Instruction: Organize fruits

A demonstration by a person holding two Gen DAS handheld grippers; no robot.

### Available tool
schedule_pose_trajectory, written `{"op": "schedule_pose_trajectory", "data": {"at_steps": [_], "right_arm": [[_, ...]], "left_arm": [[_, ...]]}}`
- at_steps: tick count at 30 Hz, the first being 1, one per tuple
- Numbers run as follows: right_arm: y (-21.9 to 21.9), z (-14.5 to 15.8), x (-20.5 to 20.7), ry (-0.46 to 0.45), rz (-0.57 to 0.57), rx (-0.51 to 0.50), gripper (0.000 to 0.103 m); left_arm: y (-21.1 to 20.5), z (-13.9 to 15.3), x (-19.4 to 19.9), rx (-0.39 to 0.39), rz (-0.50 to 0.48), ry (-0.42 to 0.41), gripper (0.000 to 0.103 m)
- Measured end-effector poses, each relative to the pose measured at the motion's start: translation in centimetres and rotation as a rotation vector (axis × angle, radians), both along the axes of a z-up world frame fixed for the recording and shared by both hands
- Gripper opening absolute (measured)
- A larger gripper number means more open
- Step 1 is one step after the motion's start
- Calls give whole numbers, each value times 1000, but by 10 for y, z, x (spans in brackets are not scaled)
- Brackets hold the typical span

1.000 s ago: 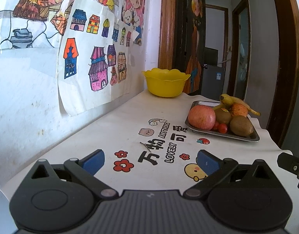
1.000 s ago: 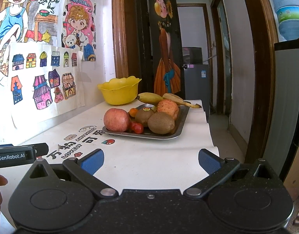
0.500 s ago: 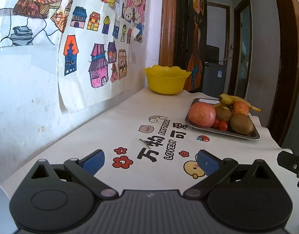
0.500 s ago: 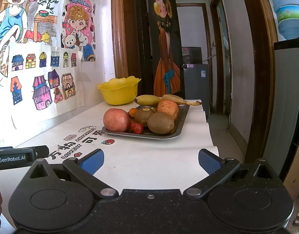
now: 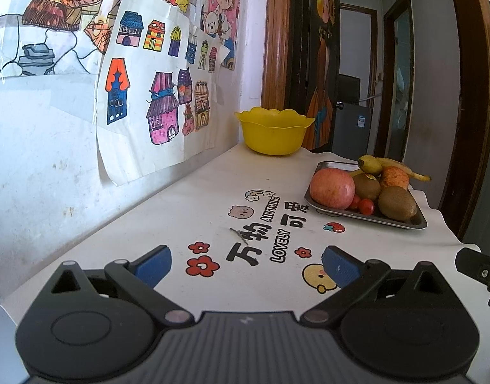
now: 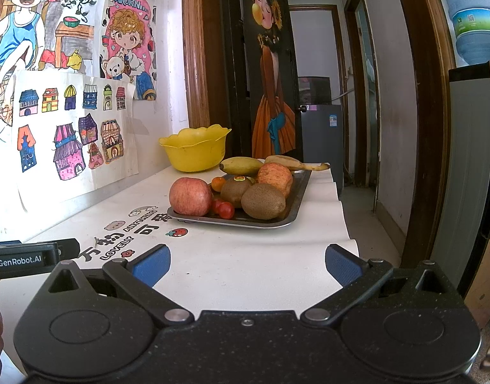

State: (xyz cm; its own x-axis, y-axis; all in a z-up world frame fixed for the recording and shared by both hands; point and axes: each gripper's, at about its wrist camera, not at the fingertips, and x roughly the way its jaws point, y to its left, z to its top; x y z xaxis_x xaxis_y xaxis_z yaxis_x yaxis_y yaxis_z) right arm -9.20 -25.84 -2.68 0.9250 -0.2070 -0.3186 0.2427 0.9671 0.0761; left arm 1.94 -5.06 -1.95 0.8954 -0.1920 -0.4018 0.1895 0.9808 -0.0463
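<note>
A white printed table cover [image 6: 245, 256] is carrying a yellow bowl [image 6: 195, 153] by the wall and a metal tray [image 6: 270, 220] nearer the edge. The tray is holding two apples, two kiwis, bananas [image 6: 241, 165] and cherry tomatoes [image 6: 224, 208]. The left gripper [image 5: 246, 265] and right gripper [image 6: 245, 264] are hovering with fingers spread wide, gripping nothing, well short of the tray.

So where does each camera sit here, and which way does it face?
Left wrist: on the left gripper, low over the table, facing the yellow bowl and fruit tray; its open blue fingers show.
Right wrist: on the right gripper, facing the tray head-on; open fingers show, left gripper at its edge.
Shared: bowl, tray, apple.
</note>
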Motion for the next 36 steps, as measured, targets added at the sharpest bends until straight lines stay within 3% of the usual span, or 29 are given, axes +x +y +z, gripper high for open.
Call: {"op": "schedule_pose_trajectory", "data": {"at_steps": [36], "right_arm": [[0, -1, 1, 3, -1, -1, 102]], "left_arm": [[-1, 0, 2, 8, -2, 1, 103]]}}
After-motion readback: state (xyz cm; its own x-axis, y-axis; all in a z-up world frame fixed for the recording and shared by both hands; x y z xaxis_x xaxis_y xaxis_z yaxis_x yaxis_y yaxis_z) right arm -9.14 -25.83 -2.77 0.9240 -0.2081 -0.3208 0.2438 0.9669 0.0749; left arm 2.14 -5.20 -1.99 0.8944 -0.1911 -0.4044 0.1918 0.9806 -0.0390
